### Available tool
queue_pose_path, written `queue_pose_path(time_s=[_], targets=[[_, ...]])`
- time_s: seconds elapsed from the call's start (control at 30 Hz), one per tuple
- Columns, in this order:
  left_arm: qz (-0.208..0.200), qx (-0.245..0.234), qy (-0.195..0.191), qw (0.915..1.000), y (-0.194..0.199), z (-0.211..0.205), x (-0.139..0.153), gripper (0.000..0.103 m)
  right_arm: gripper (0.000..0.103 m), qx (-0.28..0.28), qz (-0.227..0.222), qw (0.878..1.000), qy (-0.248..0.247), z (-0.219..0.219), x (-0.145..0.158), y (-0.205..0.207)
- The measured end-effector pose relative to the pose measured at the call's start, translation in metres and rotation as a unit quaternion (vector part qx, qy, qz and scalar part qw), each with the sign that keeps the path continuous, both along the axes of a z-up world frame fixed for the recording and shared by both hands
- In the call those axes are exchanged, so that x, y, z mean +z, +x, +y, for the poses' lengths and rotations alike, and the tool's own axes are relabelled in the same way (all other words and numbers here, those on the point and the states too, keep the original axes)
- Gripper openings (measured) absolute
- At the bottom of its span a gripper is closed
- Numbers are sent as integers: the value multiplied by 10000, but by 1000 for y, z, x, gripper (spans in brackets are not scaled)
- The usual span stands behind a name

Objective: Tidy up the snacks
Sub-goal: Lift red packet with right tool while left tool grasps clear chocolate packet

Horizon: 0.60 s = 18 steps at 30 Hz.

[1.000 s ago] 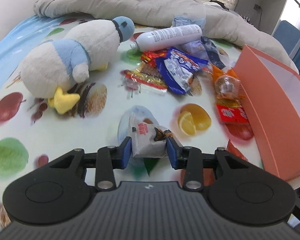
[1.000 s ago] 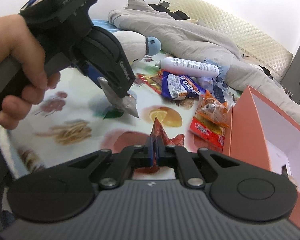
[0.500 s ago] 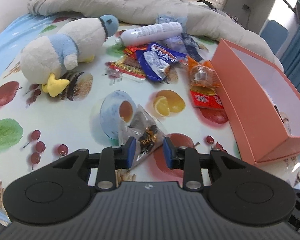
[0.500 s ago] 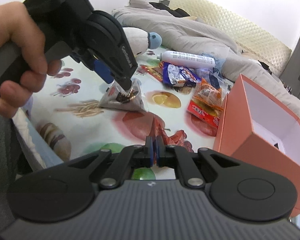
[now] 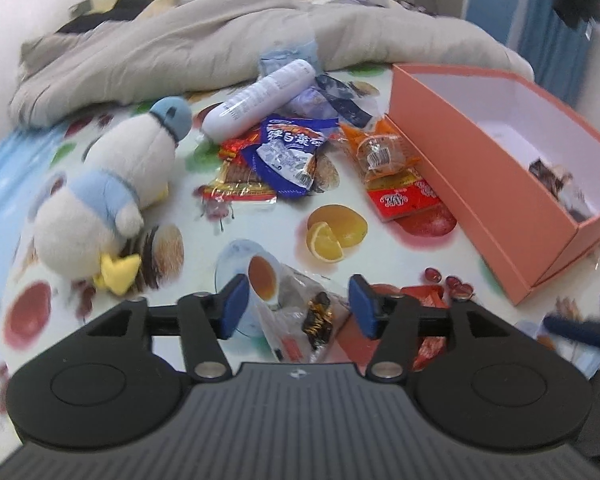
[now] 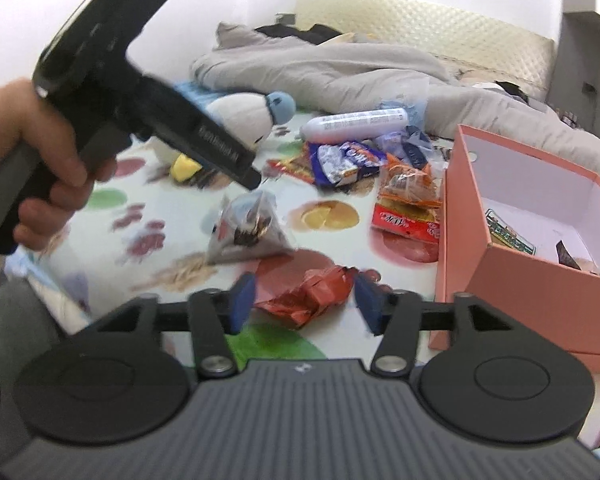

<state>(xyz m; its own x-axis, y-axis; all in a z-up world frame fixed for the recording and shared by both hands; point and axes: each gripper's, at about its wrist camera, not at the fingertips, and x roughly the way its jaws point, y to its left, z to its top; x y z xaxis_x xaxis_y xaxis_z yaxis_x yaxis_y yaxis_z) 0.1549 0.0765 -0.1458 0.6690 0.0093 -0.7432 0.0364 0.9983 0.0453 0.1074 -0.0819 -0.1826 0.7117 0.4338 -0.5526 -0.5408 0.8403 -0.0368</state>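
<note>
Snacks lie scattered on the fruit-print bedsheet [image 5: 52, 312]: a blue pack [image 5: 290, 156], an orange pack [image 5: 382, 154] and a red pack [image 5: 404, 200] near the middle, beside the pink box's [image 5: 496, 208] long wall. Both grippers' jaws are opening. The left gripper [image 5: 298, 306] stands over a clear pouch [image 5: 304, 316] and the right gripper [image 6: 302, 296] over a red wrapper [image 6: 308, 294], neither pinched, both near the sheet's near edge. The step looks like letting go short of the box; next, each needs regripping and carrying over the box's rim.

Clear snack bag [image 6: 247, 229] and crumpled red packet [image 6: 308, 294], loose beside orange box [image 6: 516, 280].
</note>
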Motion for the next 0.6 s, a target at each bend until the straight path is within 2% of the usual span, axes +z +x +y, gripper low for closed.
queue_pose_path(time_s=[0.13, 0.27, 0.33, 0.43, 0.5, 0.6], targets=[[170, -297, 109, 9994, 13, 1, -12, 67, 66, -399, 334, 9984, 216, 7, -8, 20], [519, -426, -11, 9977, 27, 5, -35, 67, 66, -671, 787, 9932, 527, 11, -23, 40], [546, -447, 108, 9974, 32, 6, -42, 71, 66, -781, 961, 9904, 611, 13, -30, 49], [661, -554, 118, 9962, 40, 7, -49, 72, 66, -897, 1187, 9866, 672, 15, -38, 61], [722, -595, 218, 9954, 45, 6, -54, 79, 66, -977, 1247, 9852, 657, 16, -42, 66], [872, -744, 355, 9928, 53, 3, -64, 79, 66, -1058, 1380, 9827, 631, 15, -49, 74]])
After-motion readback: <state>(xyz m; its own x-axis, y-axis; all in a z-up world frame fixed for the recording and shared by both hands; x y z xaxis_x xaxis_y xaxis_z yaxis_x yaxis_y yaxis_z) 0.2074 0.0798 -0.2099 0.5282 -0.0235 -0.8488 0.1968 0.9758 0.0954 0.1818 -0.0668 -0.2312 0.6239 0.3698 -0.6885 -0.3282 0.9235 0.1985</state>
